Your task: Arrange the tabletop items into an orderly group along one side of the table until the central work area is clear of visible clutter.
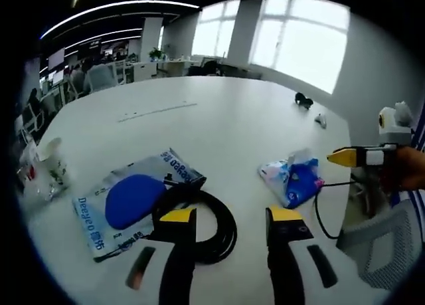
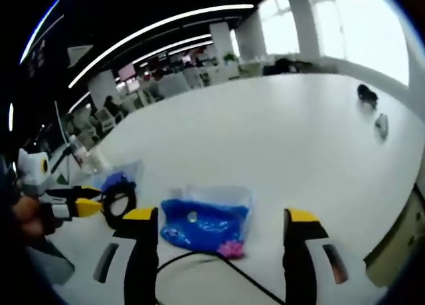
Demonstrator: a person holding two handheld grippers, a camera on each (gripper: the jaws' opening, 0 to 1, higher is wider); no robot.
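My left gripper [image 1: 232, 220] is open above a coiled black cable [image 1: 202, 220] that lies on the white table [image 1: 219, 119]. Left of the coil lies a clear packet holding a blue mouse-shaped item [image 1: 133, 199]. To the right sits a blue plastic bag [image 1: 292, 179], and the other gripper's yellow-tipped jaw enters from the right edge beyond it. In the right gripper view my right gripper [image 2: 219, 222] is open just short of the blue plastic bag [image 2: 206, 222], a black cord [image 2: 226, 265] running under it. The coil [image 2: 118, 202] and the other gripper [image 2: 83, 207] appear at left.
A crumpled clear wrapper [image 1: 43, 169] lies at the table's left edge. A small black object [image 1: 304, 100] and a small pale item [image 1: 321, 121] sit far across the table. Office chairs and desks stand beyond, and bright windows are behind.
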